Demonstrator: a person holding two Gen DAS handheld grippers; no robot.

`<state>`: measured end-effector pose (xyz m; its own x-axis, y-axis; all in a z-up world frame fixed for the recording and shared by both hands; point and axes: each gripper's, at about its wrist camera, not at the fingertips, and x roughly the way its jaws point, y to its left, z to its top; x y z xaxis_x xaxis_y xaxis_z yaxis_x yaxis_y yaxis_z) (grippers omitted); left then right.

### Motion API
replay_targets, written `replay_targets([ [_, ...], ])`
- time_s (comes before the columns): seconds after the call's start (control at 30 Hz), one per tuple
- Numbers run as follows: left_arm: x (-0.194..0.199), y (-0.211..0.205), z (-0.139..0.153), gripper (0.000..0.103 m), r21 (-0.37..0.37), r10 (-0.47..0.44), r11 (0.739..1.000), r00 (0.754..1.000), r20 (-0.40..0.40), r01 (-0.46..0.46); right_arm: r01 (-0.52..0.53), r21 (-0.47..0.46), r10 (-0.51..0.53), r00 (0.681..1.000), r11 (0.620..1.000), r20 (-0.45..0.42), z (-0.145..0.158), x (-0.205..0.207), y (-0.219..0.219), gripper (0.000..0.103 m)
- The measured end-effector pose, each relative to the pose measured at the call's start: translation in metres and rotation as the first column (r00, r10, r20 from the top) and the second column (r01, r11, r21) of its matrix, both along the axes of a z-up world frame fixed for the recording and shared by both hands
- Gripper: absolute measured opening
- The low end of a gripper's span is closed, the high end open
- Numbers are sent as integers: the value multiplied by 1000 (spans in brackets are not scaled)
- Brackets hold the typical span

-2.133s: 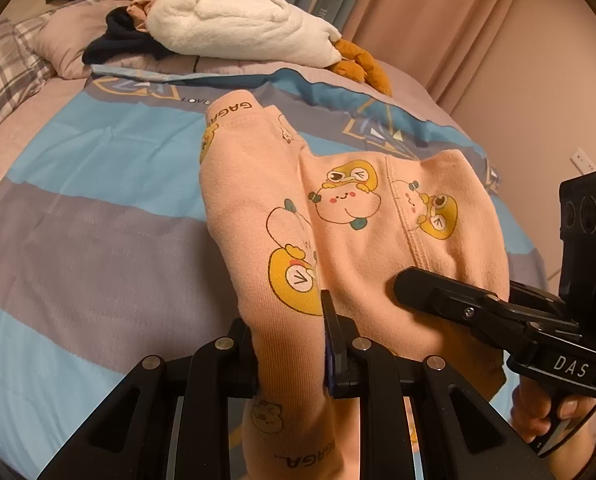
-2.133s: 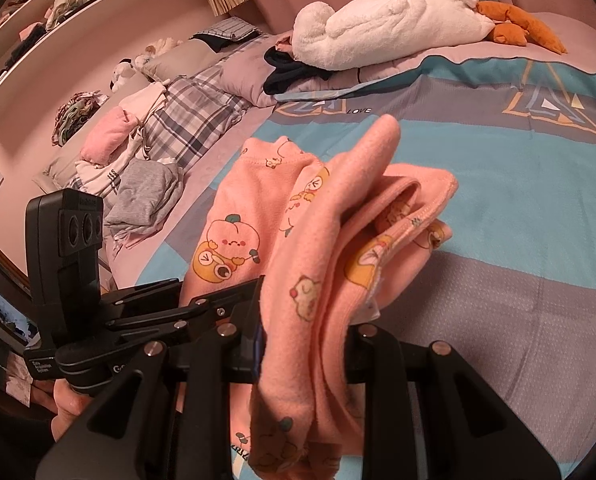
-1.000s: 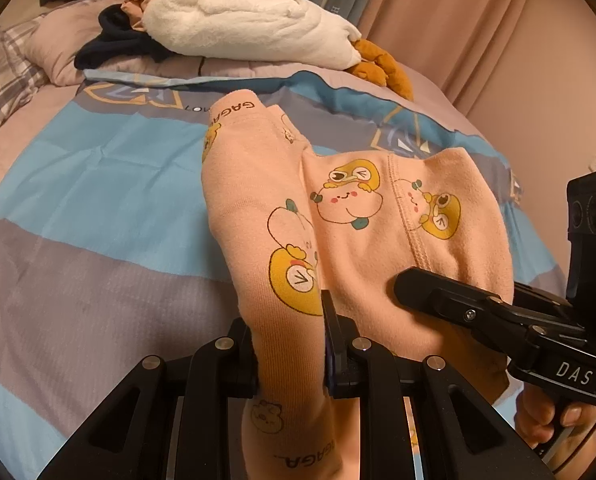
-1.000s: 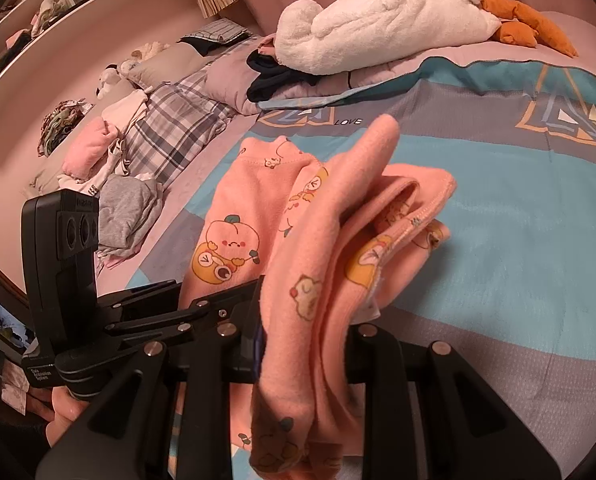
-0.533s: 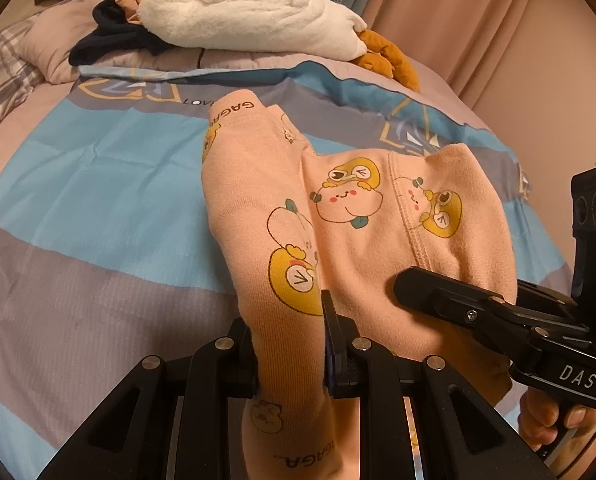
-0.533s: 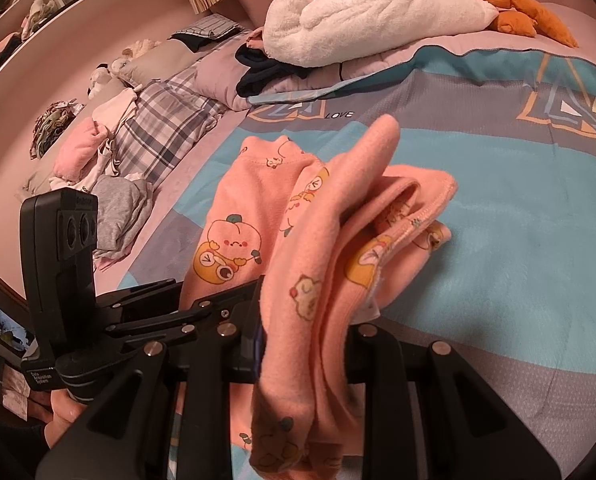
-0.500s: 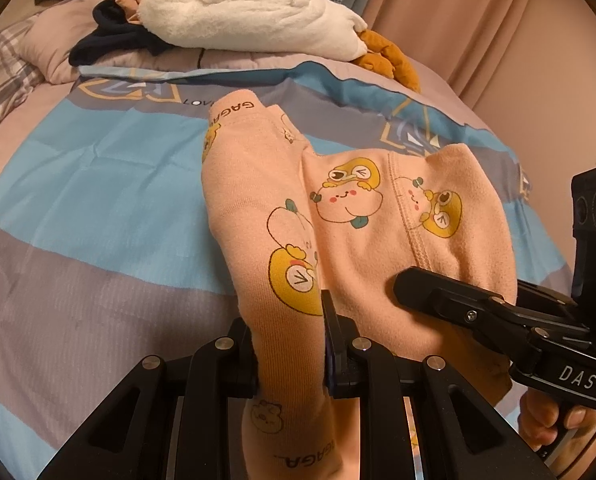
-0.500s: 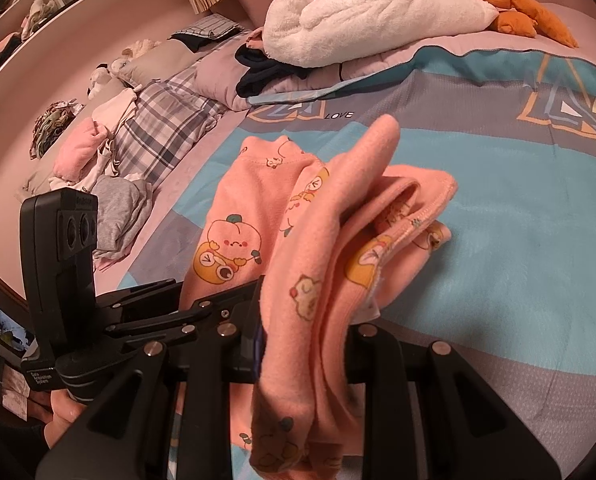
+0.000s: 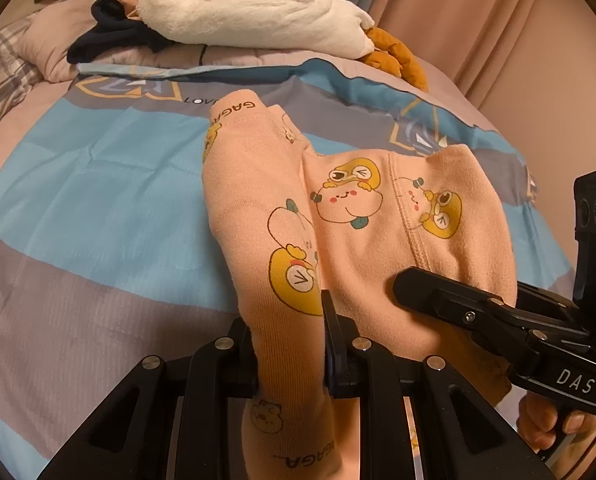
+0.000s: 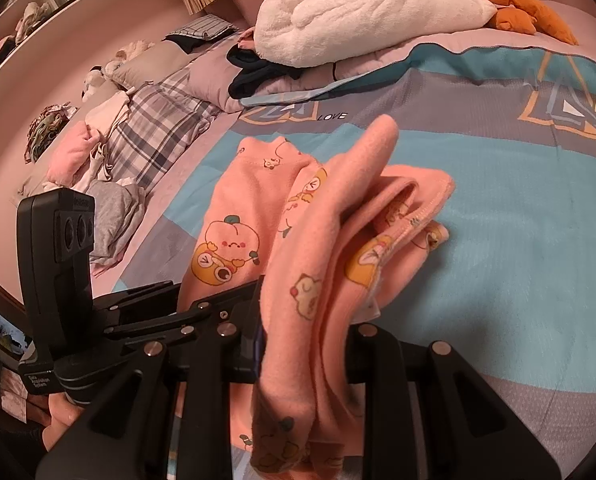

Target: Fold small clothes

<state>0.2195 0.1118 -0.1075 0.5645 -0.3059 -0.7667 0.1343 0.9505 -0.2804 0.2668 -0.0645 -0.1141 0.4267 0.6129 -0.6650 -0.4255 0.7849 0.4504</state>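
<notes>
two grippers pinch the same pink garment (image 9: 377, 216), and you hold it up over the bed (image 9: 98, 184). in the left wrist view your left gripper (image 9: 288, 344) sits at the bottom centre, its jaws closed narrow on a fold of the cloth with a yellow cartoon print. your right gripper (image 9: 449, 304) reaches in from the lower right, its fingers pressed against the garment's right side, your hand visible under its handle in the corner. in the right wrist view your right gripper (image 10: 305, 344) has its jaws clamped on a thick bunch of pink layers at the bottom centre, while your left gripper (image 10: 202, 308) comes in from the lower left, gripping the garment's left edge. the cloth fills the middle of both frames. a white plush toy (image 10: 361, 4) lies across the top, and plaid bedding (image 10: 158, 128) lies at the upper left.
</notes>
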Motion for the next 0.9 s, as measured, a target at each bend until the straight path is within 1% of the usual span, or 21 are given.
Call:
replay_targets([
  [0.57, 21, 2, -15, 20, 22, 14, 1000, 1000, -27, -14, 3, -23, -4, 1000, 1000, -19, -14, 19, 10, 25],
  [0.9, 28, 4, -25, 20, 18, 24, 1000, 998, -52, -23, 8, -34, -10, 999, 999, -43, -26, 28, 12, 25],
])
